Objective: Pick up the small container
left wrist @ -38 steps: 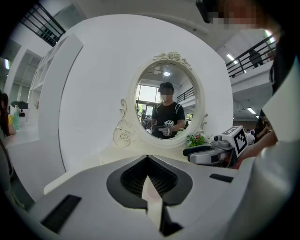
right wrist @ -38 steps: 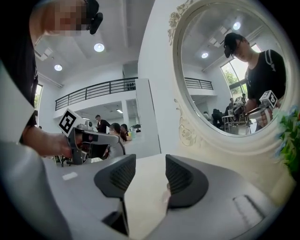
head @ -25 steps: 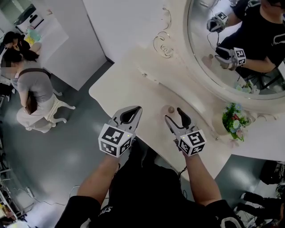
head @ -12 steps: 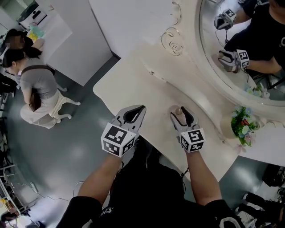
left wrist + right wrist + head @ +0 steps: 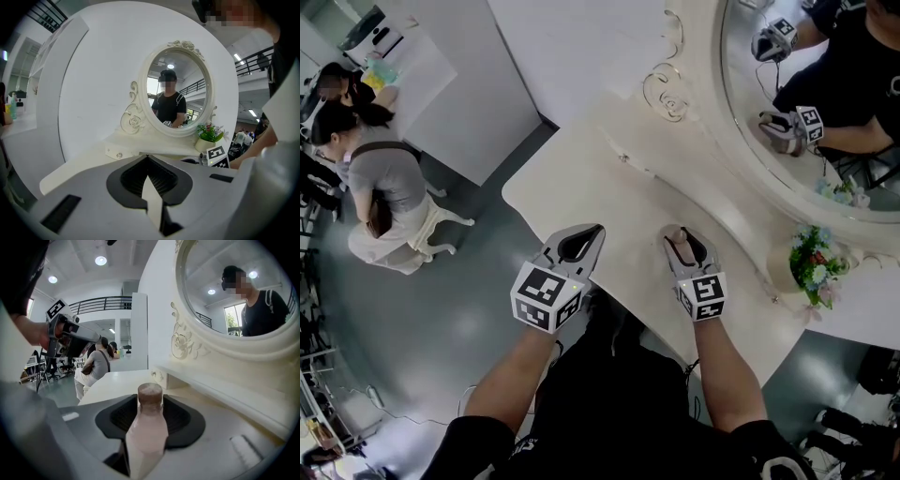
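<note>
Forearms (image 5: 727,375) reach up from the bottom of the head view, and we see a gripper in each hand at the near edge of the table (image 5: 609,178). The left gripper (image 5: 596,228) has its jaws together, tips meeting, and we find nothing between them. Its tips lie over the table's edge, and its marker cube (image 5: 546,296) is over the grey floor (image 5: 441,309).

The right gripper (image 5: 682,236) is just beside it, over the tabletop, pointing toward the mirror (image 5: 825,94). Its jaws have just been closing, and the bottle (image 5: 146,430) is between them. In the right gripper view we see its pale pink body filling the gap, the dark pads pressed to both sides, and its brown cap (image 5: 150,393) upright at the jaw tips. We cannot tell whether its base rests on the table.

Past the grippers, to the right, a flower pot (image 5: 811,267) stands against the mirror's cream frame. The oval glass reflects a person in black with both grippers.

Farthest off, at the left of the head view, we see a person in grey (image 5: 384,178) seated on a white stool (image 5: 431,230) at a white counter (image 5: 412,66).
</note>
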The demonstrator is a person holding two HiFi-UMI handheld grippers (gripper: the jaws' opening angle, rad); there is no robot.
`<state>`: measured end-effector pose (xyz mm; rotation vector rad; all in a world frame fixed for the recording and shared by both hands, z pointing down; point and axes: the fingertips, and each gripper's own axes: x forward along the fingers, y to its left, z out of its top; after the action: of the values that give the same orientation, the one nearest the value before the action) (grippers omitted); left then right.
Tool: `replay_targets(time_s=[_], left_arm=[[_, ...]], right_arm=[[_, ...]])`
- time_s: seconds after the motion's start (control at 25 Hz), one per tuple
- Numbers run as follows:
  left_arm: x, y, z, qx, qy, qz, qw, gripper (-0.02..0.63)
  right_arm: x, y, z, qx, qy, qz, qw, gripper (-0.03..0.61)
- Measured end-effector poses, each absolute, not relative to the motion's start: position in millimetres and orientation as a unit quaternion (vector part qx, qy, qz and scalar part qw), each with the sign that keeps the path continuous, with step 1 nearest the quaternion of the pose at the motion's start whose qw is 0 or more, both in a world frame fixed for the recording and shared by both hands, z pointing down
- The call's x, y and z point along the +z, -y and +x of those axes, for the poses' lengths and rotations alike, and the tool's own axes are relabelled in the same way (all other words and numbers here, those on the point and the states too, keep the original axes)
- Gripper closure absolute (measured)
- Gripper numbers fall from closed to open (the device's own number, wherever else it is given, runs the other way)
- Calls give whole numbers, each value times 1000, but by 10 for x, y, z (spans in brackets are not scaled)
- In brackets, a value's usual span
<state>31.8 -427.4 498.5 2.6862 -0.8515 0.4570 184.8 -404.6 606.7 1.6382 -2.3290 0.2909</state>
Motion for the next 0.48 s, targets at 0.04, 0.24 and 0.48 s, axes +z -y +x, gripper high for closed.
replay_targets(time_s=[0.04, 0.24, 0.48], left_arm=[[4987, 4271, 304, 159, 296, 931, 143, 609], [5031, 4231, 234, 159, 302, 928, 148, 609], [5045, 4197, 113, 157, 310, 925, 153, 609]], right_arm=[[6065, 4057, 1830, 95, 807, 566, 142, 399], [6068, 4113, 1794, 96, 807, 567, 134, 399], [6076, 4184, 1764, 98, 802, 575, 133, 396]])
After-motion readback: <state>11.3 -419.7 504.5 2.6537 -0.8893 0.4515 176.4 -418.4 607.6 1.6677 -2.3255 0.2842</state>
